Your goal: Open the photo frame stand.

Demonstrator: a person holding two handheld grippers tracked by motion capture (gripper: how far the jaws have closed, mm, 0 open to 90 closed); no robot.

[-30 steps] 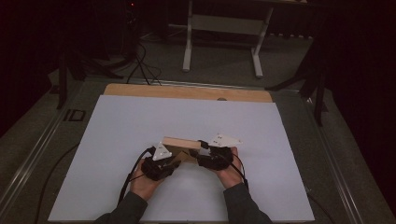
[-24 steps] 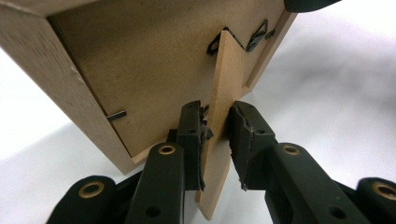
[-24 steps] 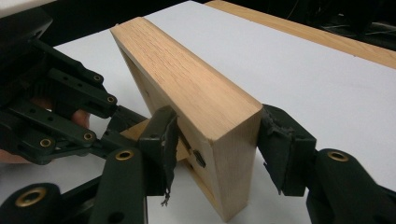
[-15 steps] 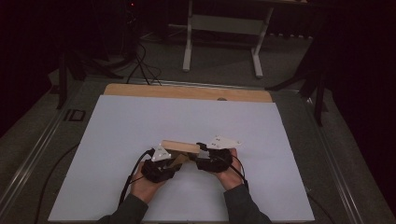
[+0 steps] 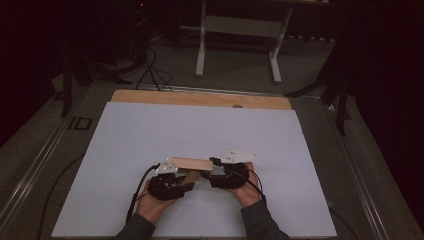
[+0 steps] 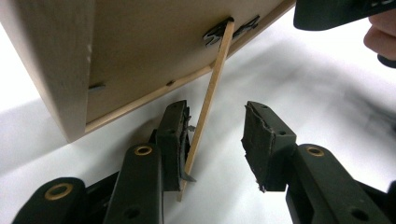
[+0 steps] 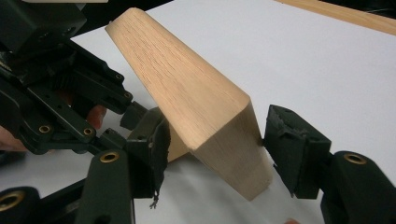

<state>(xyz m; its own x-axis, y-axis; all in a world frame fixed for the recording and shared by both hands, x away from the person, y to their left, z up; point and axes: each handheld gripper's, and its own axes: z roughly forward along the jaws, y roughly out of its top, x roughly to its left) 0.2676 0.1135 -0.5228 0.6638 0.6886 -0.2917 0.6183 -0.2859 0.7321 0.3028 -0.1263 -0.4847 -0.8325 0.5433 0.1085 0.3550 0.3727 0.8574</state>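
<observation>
A light wooden picture frame (image 5: 190,163) stands tilted on the white sheet between my two grippers. From its plain back (image 6: 149,51) a thin wooden strut (image 6: 208,98) hangs down to the table. My left gripper (image 6: 215,121) has just been opening. The strut rests against one pad and the other pad stands well clear. My right gripper (image 7: 215,135) has also just been opening, and the frame's end (image 7: 187,88) sits between its pads with barely any gap. In the high view the left gripper (image 5: 187,180) and right gripper (image 5: 212,167) meet under the frame.
The white sheet (image 5: 150,135) covers a wooden tabletop (image 5: 200,99) whose far edge shows bare. Cables trail from both grippers toward the near edge. Beyond the table stands a white table base (image 5: 240,45) on a dark floor.
The hands and the frame stay almost where they were. The left hand has drawn slightly toward the near edge.
</observation>
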